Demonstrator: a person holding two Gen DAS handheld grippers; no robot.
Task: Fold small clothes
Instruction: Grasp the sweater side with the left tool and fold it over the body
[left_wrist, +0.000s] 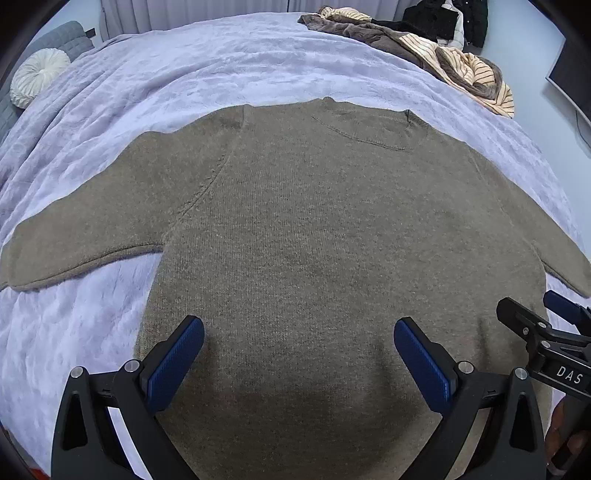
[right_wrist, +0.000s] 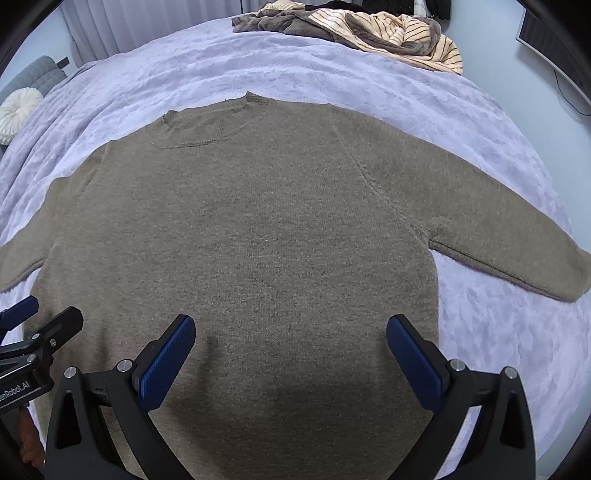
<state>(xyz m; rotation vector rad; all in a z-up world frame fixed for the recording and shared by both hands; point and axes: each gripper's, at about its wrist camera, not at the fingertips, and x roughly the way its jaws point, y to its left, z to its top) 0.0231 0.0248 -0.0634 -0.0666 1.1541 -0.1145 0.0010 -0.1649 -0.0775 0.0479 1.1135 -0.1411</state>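
Note:
A brown knit sweater (left_wrist: 314, 229) lies flat on a lilac bedspread (left_wrist: 166, 74), collar away from me, both sleeves spread out to the sides. It also shows in the right wrist view (right_wrist: 258, 229). My left gripper (left_wrist: 299, 332) is open and empty, hovering over the sweater's lower left part. My right gripper (right_wrist: 291, 328) is open and empty over the lower right part. Each gripper shows at the edge of the other's view: the right one (left_wrist: 546, 325), the left one (right_wrist: 40, 325).
A heap of brown and striped clothes (left_wrist: 443, 55) lies at the bed's far right corner, also in the right wrist view (right_wrist: 369, 29). A round white cushion (left_wrist: 37, 77) rests at the far left. A dark screen (left_wrist: 572, 81) stands at the right.

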